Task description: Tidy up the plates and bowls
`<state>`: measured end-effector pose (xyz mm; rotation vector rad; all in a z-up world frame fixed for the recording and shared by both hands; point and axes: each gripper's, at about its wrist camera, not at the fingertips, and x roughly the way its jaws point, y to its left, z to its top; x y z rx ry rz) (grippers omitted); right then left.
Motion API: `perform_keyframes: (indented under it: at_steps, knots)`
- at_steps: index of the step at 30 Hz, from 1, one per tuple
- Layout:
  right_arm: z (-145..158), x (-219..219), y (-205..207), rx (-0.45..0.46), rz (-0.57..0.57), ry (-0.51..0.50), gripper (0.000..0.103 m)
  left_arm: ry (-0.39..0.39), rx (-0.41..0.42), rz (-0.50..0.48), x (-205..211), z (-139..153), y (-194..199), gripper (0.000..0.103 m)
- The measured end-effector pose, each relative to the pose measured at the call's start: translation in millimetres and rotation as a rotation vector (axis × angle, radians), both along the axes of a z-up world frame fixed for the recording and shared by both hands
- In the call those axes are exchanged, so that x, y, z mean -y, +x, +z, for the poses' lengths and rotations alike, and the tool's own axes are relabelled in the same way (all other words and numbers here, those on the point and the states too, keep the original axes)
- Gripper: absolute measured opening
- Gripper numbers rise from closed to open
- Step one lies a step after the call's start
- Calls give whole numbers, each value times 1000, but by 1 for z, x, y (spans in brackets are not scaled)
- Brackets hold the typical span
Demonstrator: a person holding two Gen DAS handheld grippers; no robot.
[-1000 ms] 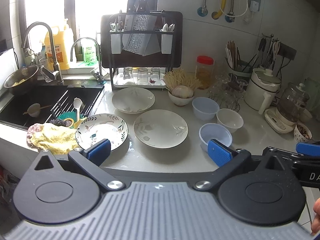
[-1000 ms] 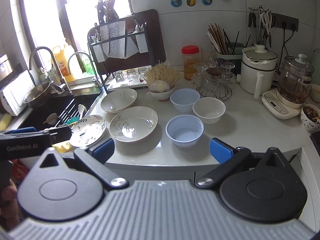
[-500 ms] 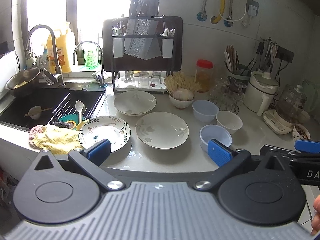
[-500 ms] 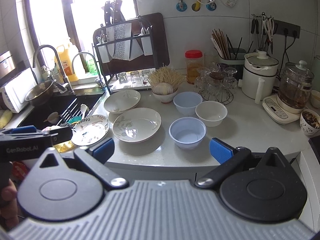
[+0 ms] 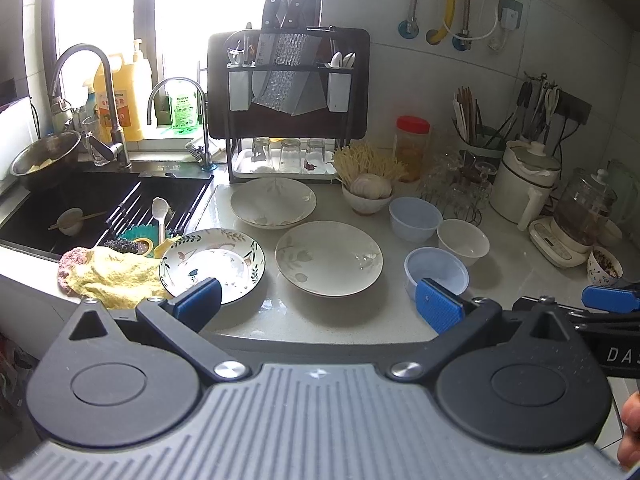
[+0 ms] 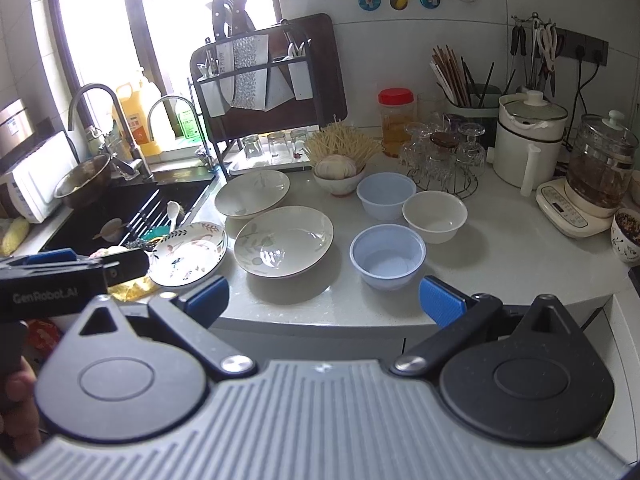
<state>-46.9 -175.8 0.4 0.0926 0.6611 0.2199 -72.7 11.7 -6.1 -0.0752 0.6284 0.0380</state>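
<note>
Both grippers hang in front of the counter edge, short of the dishes. The left gripper (image 5: pixel 318 306) has its blue-padded fingers spread wide with nothing between them; the right gripper (image 6: pixel 324 300) is likewise spread wide and holds nothing.

On the pale counter (image 6: pixel 500 264) three plates and three bowls lie loose, none stacked. The patterned plate (image 5: pixel 212 264) with a dark leafy rim sits nearest the sink (image 5: pixel 92 204), its left edge touching a yellow cloth (image 5: pixel 116 276). Just right of it lies a cream plate (image 5: pixel 329 258), near but apart. Behind these, close to the drying rack (image 5: pixel 286 120), lies a second cream plate (image 5: pixel 273 202).

To the right stand the bowls in a loose cluster: a blue bowl (image 6: pixel 387 256) closest to the counter edge, a white bowl (image 6: pixel 435 216) behind and to its right, and another blue bowl (image 6: pixel 386 195) farther back. All are upright and look empty.

A small bowl of garlic (image 5: pixel 368 194) stands behind the plates, beside a red-lidded jar (image 5: pixel 412 146). A white cooker (image 6: pixel 530 136) and a glass kettle (image 6: pixel 600 168) occupy the far right. A spoon (image 5: pixel 160 216) rests on the sink's rack.
</note>
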Motion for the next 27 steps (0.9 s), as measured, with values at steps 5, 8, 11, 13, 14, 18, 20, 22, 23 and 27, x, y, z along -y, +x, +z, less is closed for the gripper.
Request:
perform_keyframes:
  at_steps: [5, 8, 11, 13, 14, 18, 20, 22, 23, 27]
  knots:
    - [0, -2, 1, 0, 0, -4, 103, -14, 9, 0, -6, -1, 4, 103]
    - [-1, -4, 4, -6, -12, -14, 103, -13, 7, -4, -8, -2, 7, 103]
    - [0, -5, 6, -11, -19, -9, 103, -8, -5, -16, -10, -4, 11, 103]
    - [-1, -7, 6, -12, -21, -3, 103, -15, -17, -27, -11, -6, 14, 103]
    - [-1, -7, 6, -13, -24, -2, 103, -19, -24, -33, -12, -7, 16, 103]
    - [-2, -9, 4, -19, -24, 4, 103, -28, -26, -45, -14, -8, 17, 103]
    - [-3, -10, 3, -27, -24, 13, 103, -39, -27, -45, -17, -10, 17, 103]
    - [-3, -10, 0, -31, -29, 19, 103, -42, -39, -51, -19, -12, 17, 103]
    - [-4, -11, -1, -34, -33, 21, 103, -42, -42, -52, -20, -13, 17, 103]
    - [-4, -12, -3, -41, -39, 29, 103, -52, -58, -65, -22, -16, 19, 103]
